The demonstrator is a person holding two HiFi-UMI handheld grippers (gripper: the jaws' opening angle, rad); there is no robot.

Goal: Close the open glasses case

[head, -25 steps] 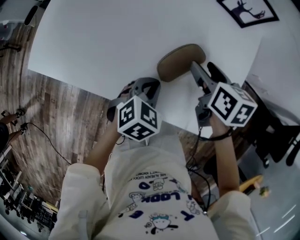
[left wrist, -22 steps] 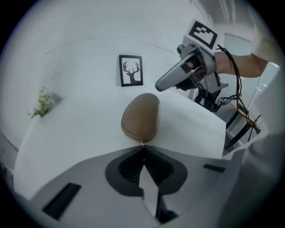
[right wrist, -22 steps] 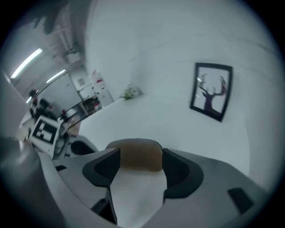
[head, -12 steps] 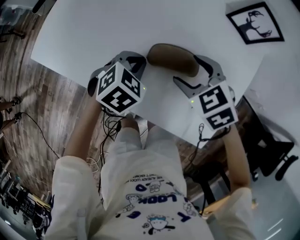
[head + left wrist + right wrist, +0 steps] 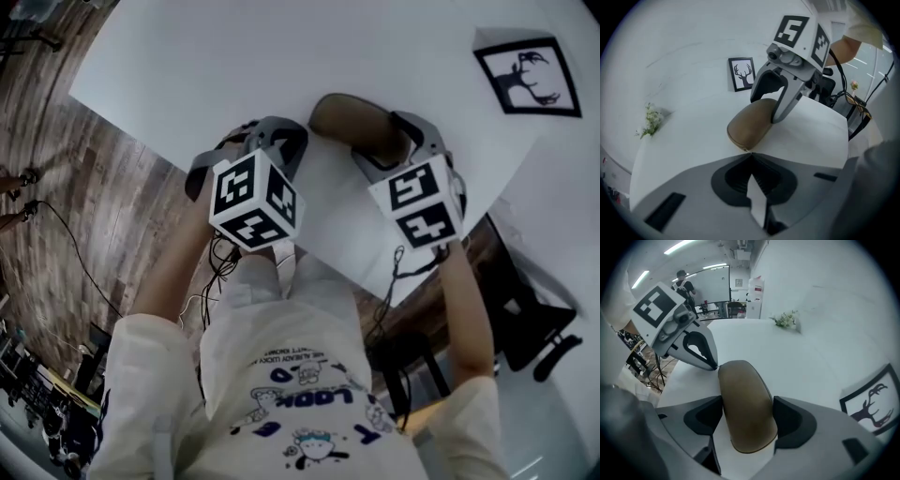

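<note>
A brown glasses case [image 5: 354,120] lies with its lid down on the white table [image 5: 234,66]. My right gripper [image 5: 394,152] points steeply down over the case's right half. Its jaws are spread wide, one on each long side of the case [image 5: 745,404], with the pads close against it. The left gripper [image 5: 298,142] is shut, nothing between its fingers. In the left gripper view its joined tips [image 5: 750,153] sit just at the near end of the case [image 5: 750,124], with the right gripper [image 5: 768,101] standing over the far half.
A framed deer picture [image 5: 527,75] lies at the table's far right. A small flower sprig [image 5: 650,121] sits near the wall side. The table's front edge [image 5: 309,246] runs just below both grippers. A dark chair [image 5: 534,319] and cables lie on the wood floor.
The right gripper has rolled over and come down astride the case, its jaws wider. The left gripper has moved in to the case's end.
</note>
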